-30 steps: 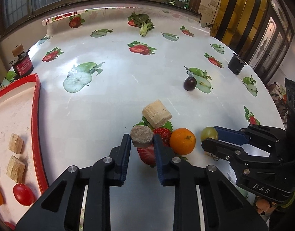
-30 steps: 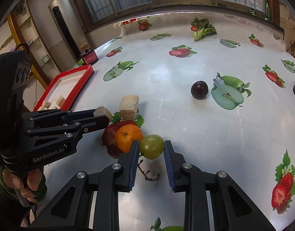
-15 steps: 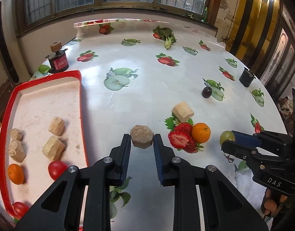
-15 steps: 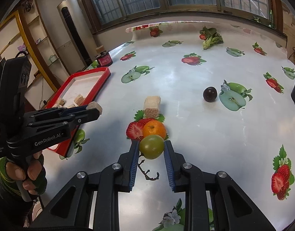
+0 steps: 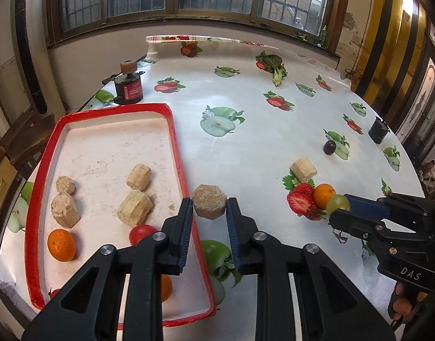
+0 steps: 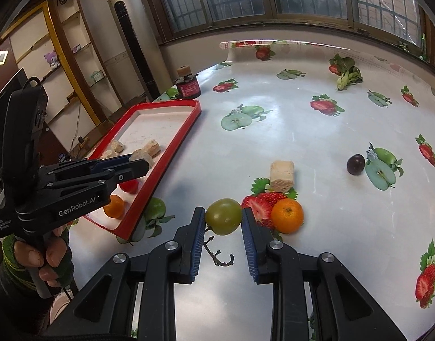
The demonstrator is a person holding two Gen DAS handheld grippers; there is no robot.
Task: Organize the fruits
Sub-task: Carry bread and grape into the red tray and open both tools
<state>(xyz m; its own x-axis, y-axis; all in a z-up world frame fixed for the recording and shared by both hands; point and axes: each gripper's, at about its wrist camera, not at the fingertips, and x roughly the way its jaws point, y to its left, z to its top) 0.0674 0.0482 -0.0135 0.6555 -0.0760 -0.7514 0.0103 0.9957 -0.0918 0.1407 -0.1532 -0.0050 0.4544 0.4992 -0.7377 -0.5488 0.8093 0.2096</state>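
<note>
Left gripper (image 5: 209, 211) clamped on brown block (image 5: 209, 205), just right of tray (image 5: 176, 153) rim. Right gripper (image 6: 223, 221) clamped on green grape (image 6: 223, 216).

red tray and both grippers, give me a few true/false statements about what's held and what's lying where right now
1. The left gripper is shut on a tan hexagonal block. True.
2. The right gripper holds the orange. False: it is shut on a green fruit; the orange lies on the table beside it.
3. The red tray holds only tan blocks. False: an orange fruit and a red fruit lie in it too.
4. A dark plum lies on the table outside the tray. True.
5. A tan block still lies on the table near the orange. True.
</note>
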